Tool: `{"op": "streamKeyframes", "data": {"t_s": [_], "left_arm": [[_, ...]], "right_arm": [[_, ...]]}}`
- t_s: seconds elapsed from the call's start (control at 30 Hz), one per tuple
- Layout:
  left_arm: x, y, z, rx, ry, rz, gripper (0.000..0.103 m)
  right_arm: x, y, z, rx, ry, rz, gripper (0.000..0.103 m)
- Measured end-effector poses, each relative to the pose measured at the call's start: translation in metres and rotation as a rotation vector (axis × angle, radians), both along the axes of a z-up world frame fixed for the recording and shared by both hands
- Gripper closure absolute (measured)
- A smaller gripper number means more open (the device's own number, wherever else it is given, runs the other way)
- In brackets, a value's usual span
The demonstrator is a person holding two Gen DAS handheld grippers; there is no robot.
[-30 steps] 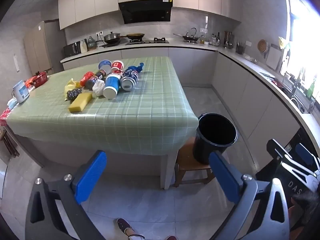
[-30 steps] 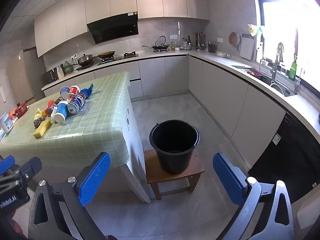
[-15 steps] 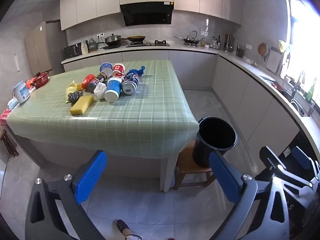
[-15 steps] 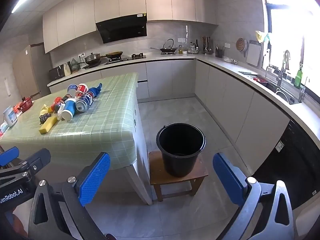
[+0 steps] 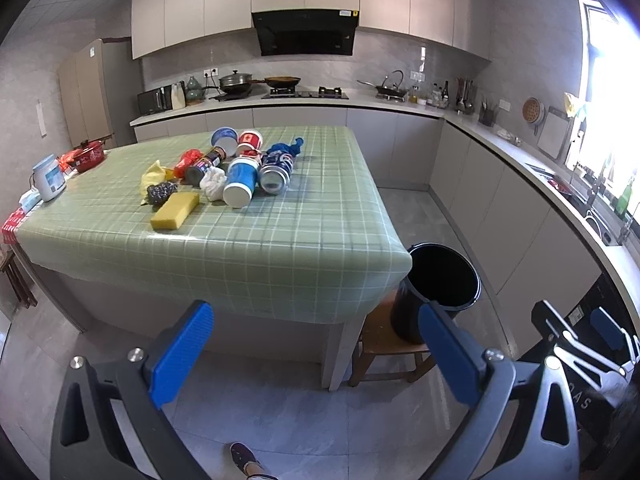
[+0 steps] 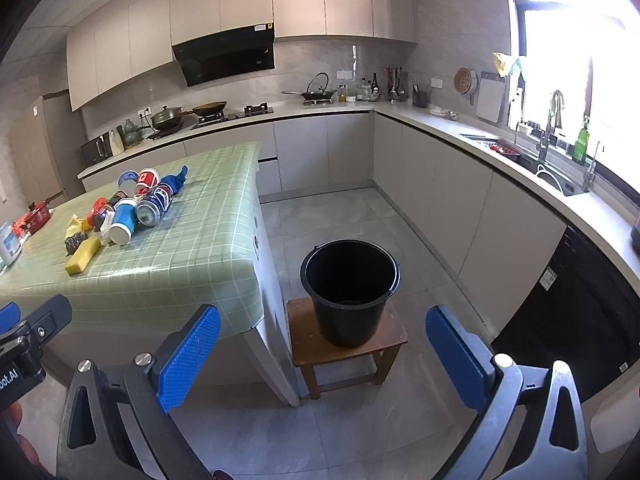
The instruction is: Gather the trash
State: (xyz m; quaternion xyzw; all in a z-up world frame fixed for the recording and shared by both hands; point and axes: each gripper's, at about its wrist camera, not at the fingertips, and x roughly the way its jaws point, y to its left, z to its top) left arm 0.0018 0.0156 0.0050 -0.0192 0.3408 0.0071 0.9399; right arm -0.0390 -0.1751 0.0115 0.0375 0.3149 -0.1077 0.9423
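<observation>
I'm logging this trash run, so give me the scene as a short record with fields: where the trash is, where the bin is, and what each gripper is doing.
trash location: clustered on the green checked table, toward its far side
trash items: blue paper cup, soda can, yellow sponge, crumpled tissue
bin: black bucket, looks empty, on wooden stool beside the table
left gripper: open, holding nothing
right gripper: open, holding nothing
</observation>
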Motion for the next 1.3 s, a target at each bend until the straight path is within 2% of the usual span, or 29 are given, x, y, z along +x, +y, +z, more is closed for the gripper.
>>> {"op": "streamKeyframes", "data": {"t_s": [0.17, 0.63, 1.3], "left_arm": [[-0.002, 0.001, -0.003, -0.003, 0.006, -0.004, 0.0], [-0.009, 0.001, 0.0, 0.011, -0.042, 0.008, 0.0], [0.001, -0.001, 0.0, 0.013, -0.037, 0.007, 0.0]], "right_arm": [[0.0, 0.004, 0.002, -0.013, -0.006, -0.007, 0.0], [-0.003, 0.005, 0.008, -0.006, -0.048, -0.002, 0.0], [0.014, 0.0, 0.004, 0.006, -0.032, 0.013, 0.0]]}}
